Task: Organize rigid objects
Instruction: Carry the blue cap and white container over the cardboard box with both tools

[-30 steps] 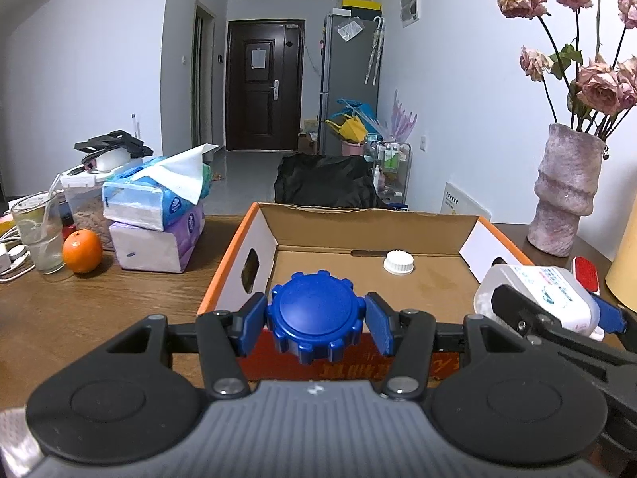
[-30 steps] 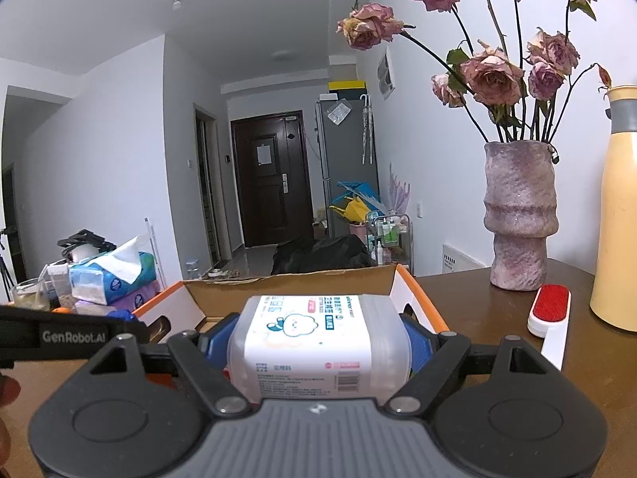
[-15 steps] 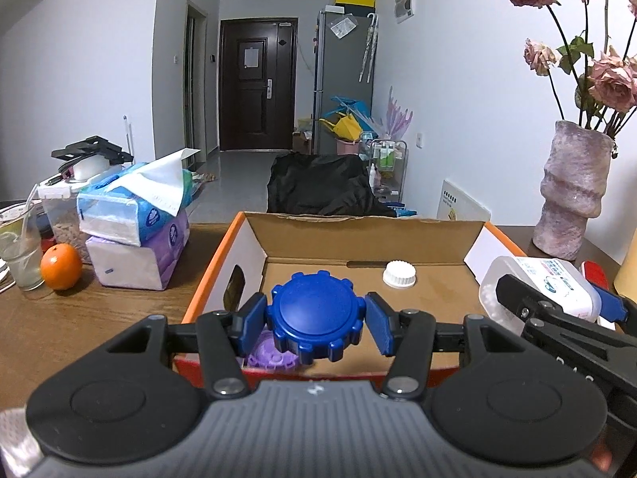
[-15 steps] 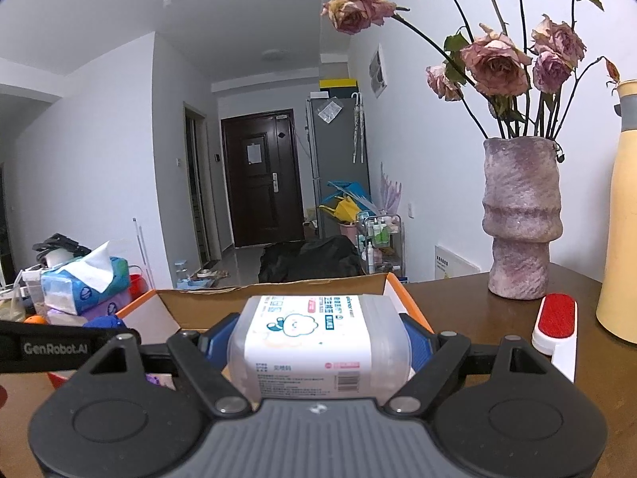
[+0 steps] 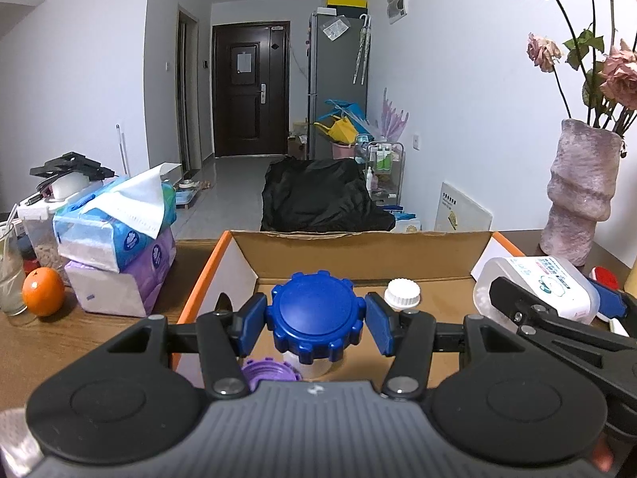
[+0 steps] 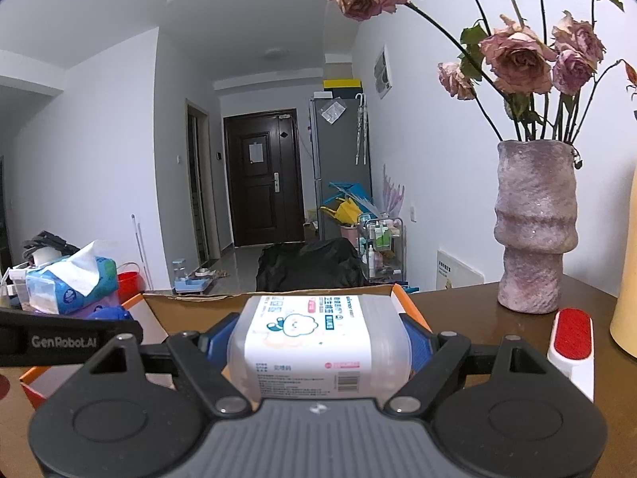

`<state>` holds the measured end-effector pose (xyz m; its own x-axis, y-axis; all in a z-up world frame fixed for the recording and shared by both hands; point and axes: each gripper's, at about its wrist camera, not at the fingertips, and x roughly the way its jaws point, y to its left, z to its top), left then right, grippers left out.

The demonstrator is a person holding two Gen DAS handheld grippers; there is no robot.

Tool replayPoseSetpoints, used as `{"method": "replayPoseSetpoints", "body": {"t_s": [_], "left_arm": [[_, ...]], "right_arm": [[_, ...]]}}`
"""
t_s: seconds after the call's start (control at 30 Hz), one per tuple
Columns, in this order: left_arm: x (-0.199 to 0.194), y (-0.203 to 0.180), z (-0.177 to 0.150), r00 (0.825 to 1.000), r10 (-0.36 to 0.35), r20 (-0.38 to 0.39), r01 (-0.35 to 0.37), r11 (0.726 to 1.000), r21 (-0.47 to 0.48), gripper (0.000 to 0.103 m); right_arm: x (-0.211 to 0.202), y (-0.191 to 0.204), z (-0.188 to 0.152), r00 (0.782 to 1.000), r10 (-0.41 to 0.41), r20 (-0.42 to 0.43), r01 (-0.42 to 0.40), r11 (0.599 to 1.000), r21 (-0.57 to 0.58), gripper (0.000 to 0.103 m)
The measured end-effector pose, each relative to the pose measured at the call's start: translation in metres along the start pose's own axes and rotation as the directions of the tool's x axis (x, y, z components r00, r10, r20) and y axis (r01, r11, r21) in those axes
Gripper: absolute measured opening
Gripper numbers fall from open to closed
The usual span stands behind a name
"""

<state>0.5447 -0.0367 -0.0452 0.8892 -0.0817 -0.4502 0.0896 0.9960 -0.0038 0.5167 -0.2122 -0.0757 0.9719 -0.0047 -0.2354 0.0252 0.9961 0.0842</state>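
My left gripper [image 5: 315, 320] is shut on a blue-lidded jar [image 5: 315, 314] and holds it over the open cardboard box [image 5: 358, 251]. Inside the box lie a purple-lidded jar [image 5: 267, 372] just below my fingers and a white cap [image 5: 402, 294] near the back. My right gripper [image 6: 318, 342] is shut on a white plastic container with a printed label [image 6: 314, 346], held above the box's right edge [image 6: 406, 302]. It also shows in the left wrist view [image 5: 541, 286].
Stacked tissue packs [image 5: 119, 239], an orange [image 5: 43, 290] and a glass [image 5: 10, 279] stand left of the box. A pink vase of dried roses [image 6: 535, 231], a red lint brush [image 6: 573, 338] and a yellow bottle [image 6: 627, 279] stand to the right.
My left gripper has moved forward over the box with the blue-lidded jar, so the purple-lidded jar now shows beneath. My right gripper has risen slightly with the container.
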Motion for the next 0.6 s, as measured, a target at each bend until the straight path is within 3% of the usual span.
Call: {"method": "replayPoseSetpoints", "body": {"t_s": [0.6], "left_arm": [[0.03,0.004,0.011,1.0,0.019,-0.006,-0.019,1.0,0.015,0.055]], "right_arm": [[0.027,0.004,0.007,0.998,0.027,-0.053,-0.028,0.999,-0.022,0.082]]}}
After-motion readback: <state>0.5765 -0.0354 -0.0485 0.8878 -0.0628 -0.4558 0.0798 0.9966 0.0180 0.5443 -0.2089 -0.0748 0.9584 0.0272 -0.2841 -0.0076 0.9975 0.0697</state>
